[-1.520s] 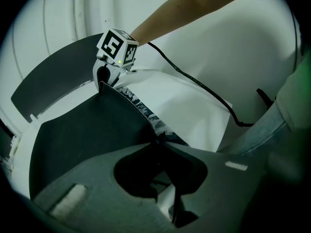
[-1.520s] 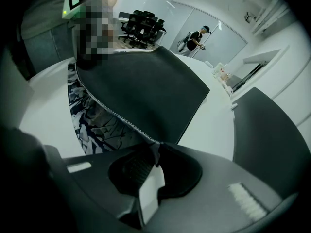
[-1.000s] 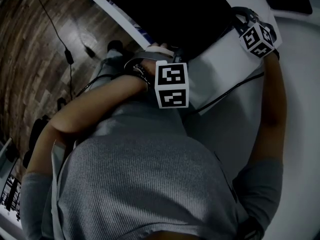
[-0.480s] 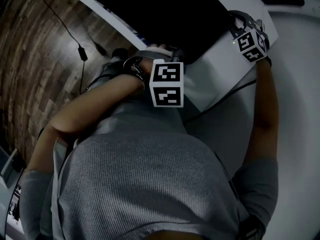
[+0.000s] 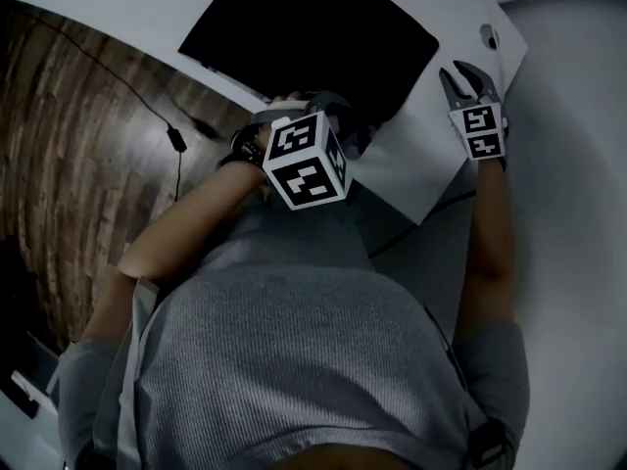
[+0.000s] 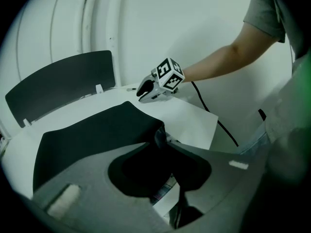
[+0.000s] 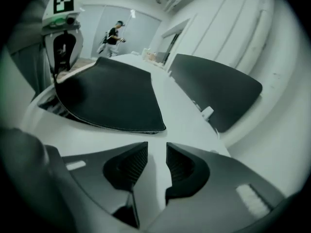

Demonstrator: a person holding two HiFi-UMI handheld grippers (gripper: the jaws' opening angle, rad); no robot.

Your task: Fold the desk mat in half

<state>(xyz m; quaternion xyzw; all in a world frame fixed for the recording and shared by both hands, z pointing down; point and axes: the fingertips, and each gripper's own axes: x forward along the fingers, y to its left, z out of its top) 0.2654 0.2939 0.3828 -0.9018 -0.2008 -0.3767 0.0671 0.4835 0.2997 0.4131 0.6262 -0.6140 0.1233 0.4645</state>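
Observation:
The black desk mat (image 5: 313, 42) lies flat on the white desk (image 5: 411, 174). My left gripper (image 6: 163, 135) hovers at the mat's near corner (image 6: 158, 127), under its marker cube (image 5: 306, 160). Its jaws have just been opening, and the corner's thick edge stands at the tips with no pad pressing on it. My right gripper (image 5: 458, 78) hangs over bare desk just off the mat's right corner (image 7: 160, 127). Its jaws (image 7: 156, 152) have also just been opening and have nothing between them. Each gripper shows in the other's view: the right gripper (image 6: 146, 89) and the left gripper (image 7: 60, 42).
A curved dark panel (image 6: 58, 84) stands along the desk's far side (image 7: 214, 91). A black cable (image 6: 214, 123) trails off the desk's corner. Wooden floor (image 5: 69, 145) with a cord (image 5: 176, 140) lies beyond the desk's left edge. A person (image 7: 116, 33) stands far off.
The right gripper has come off the mat's right corner, rolled, and now sits apart from it. The left gripper has lifted and tilted at the near corner. More of the mat shows.

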